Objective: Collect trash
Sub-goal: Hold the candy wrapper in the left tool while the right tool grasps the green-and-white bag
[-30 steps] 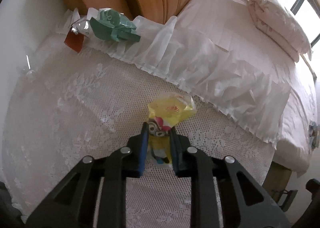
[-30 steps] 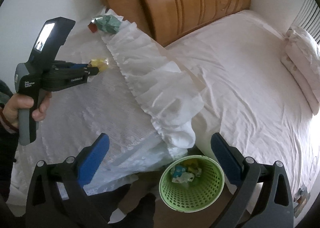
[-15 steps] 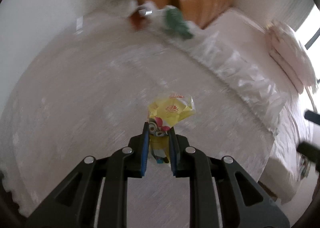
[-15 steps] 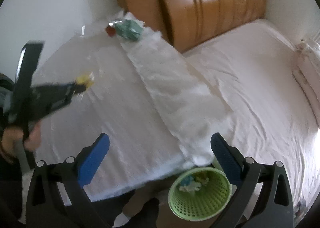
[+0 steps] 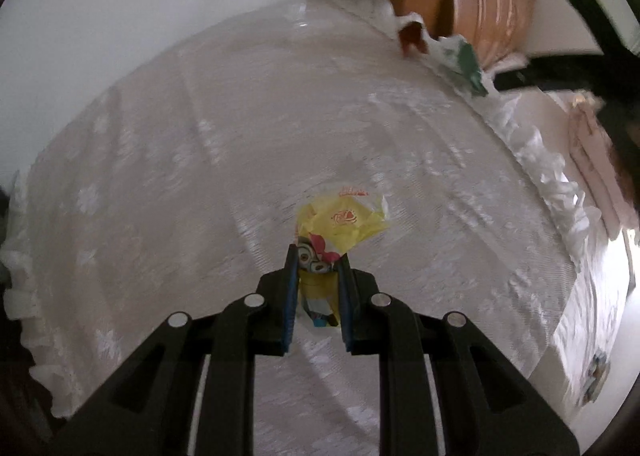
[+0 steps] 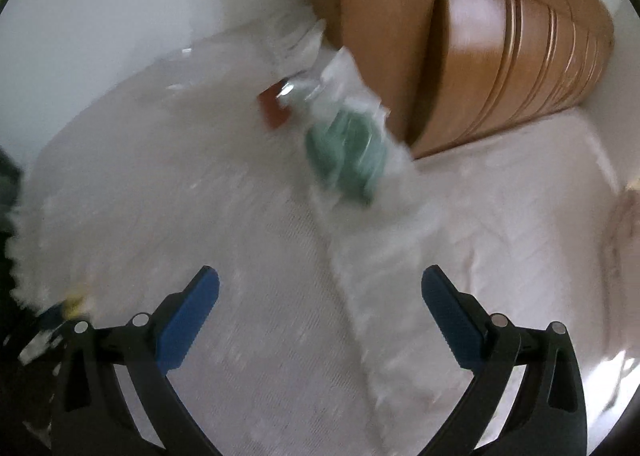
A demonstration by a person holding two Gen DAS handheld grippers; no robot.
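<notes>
1. While the left gripper [image 5: 317, 270] is pinching a yellow wrapper [image 5: 340, 225] above the lace cloth [image 5: 200, 175], its fingers are sitting nearly closed.
2. The right gripper [image 6: 320, 294] is hovering wide open, gripping nothing, facing a green wrapper [image 6: 348, 153] lying at the cloth's far edge.

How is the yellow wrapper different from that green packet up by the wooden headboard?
The yellow wrapper is pinched in the shut left gripper; the green packet lies loose on the lace cover. One is yellow with a cartoon face, the other plain green. Both are crumpled trash.

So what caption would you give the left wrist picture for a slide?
Left gripper clamps a yellow cartoon snack wrapper above a white lace bedspread.
</notes>
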